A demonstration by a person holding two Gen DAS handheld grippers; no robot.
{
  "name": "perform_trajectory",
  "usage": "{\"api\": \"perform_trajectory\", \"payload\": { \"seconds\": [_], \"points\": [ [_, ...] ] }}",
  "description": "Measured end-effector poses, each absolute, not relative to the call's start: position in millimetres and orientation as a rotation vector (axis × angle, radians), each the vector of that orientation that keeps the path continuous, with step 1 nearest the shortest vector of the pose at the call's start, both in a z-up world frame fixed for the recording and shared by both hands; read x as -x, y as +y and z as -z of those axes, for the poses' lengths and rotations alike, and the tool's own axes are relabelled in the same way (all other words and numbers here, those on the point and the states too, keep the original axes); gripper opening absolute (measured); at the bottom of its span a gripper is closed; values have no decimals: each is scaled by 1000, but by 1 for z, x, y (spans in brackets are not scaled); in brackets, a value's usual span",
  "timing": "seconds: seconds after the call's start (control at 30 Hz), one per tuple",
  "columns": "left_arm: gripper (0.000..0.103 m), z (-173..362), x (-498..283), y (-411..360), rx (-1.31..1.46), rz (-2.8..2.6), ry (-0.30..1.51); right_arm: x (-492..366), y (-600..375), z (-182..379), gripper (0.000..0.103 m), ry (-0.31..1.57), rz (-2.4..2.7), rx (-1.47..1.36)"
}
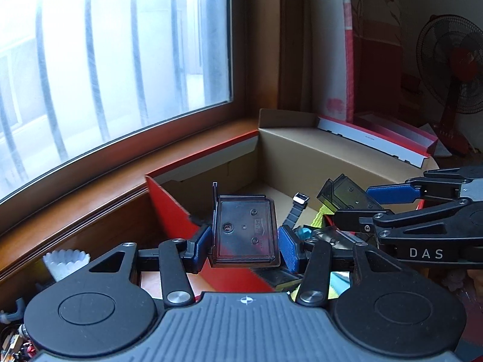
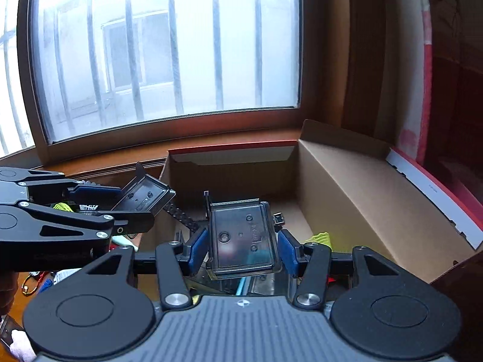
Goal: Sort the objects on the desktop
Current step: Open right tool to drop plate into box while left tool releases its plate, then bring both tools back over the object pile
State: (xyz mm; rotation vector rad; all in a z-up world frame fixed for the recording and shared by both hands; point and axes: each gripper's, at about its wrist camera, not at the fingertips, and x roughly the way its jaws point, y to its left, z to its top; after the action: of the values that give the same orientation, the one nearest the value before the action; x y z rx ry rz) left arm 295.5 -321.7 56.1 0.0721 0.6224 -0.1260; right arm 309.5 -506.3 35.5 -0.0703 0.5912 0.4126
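A smoky plastic case (image 1: 244, 229) is held between the blue fingers (image 1: 201, 249) of the left gripper (image 1: 246, 250), clamped at its two side edges, above the near edge of the open cardboard box (image 1: 317, 157). A second, matching case (image 2: 243, 236) is gripped the same way by the right gripper (image 2: 243, 252), also over the box, in which a watch strap (image 1: 295, 211) and yellow-green cloth (image 2: 320, 238) already lie. Both pairs of fingers are set at a middling width, pressed on their cases. The two grippers are seen close together over the box, so a collision between them is judged the main risk if both are lowered at once. Either case could also slip, since only thin smooth rims are pinched, or be caught on the red box wall (image 1: 172, 211) near the left gripper.
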Motion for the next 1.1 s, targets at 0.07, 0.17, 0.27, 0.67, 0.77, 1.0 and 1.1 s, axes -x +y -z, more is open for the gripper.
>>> {"api": "perform_trajectory", "payload": {
  "seconds": [0.07,0.17,0.27,0.67,0.77,1.0,1.1],
  "points": [
    [49,-54,-302,-327,-77,136,630,-314,-513,-32,53,598,-394,63],
    [49,-52,-308,-334,-88,148,635,-319,-522,-28,53,606,-370,53],
    [49,-50,-312,-338,-93,158,642,-322,-529,-26,53,608,-351,43],
    [50,-40,-316,-345,-107,177,668,-334,-536,-16,57,631,-292,25],
    [54,-40,-313,-342,-100,166,668,-334,-532,-16,59,632,-298,29],
    [66,-45,-291,-328,-72,135,646,-329,-522,-18,62,624,-323,43],
    [70,-46,-279,-319,-71,103,636,-322,-517,-22,66,618,-334,50]
  ]
}}
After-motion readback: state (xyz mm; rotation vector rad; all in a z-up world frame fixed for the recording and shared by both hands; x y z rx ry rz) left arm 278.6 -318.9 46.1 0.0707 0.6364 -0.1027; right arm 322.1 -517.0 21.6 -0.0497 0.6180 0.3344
